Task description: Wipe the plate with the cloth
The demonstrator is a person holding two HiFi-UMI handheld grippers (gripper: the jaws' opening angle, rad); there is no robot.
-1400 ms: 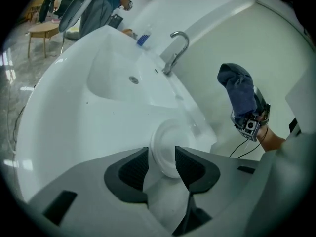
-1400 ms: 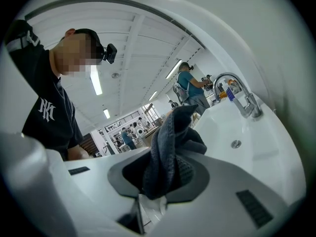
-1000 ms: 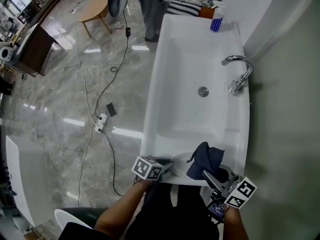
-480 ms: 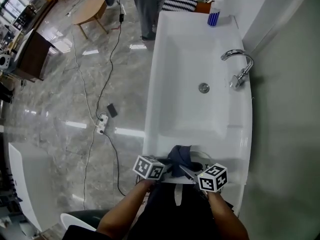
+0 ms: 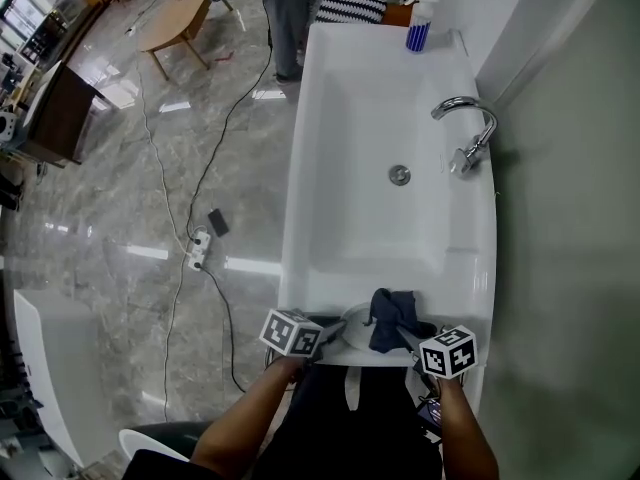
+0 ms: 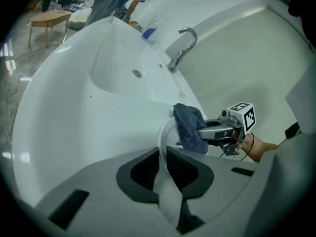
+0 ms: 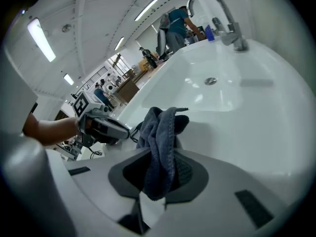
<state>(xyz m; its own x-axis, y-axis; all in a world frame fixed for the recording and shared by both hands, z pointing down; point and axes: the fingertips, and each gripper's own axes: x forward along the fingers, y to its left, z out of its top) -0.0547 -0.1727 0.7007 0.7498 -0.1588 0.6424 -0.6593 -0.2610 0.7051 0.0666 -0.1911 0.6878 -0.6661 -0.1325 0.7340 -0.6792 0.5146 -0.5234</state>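
The white plate [image 5: 354, 325] sits at the near rim of the sink [image 5: 350, 98], with its left edge inside the left claw [image 5: 335, 333]. That claw's jaws have just been closing and now pinch the plate's rim. A dark blue cloth [image 5: 392, 316], bunched and wrinkled, lies against the right part of the plate. The right claw [image 5: 410, 340] is clenched on the cloth's lower folds, with loose cloth spilling out above the jaws. To the left the sink's edge drops to the bare grey floor [image 5: 120, 198]. Beyond the plate the basin is open as far as the drain [image 5: 399, 175]. The faucet [image 5: 462, 133] stands on the right rim and a spray bottle [image 5: 418, 30] at the far right corner, both well apart from the claws.
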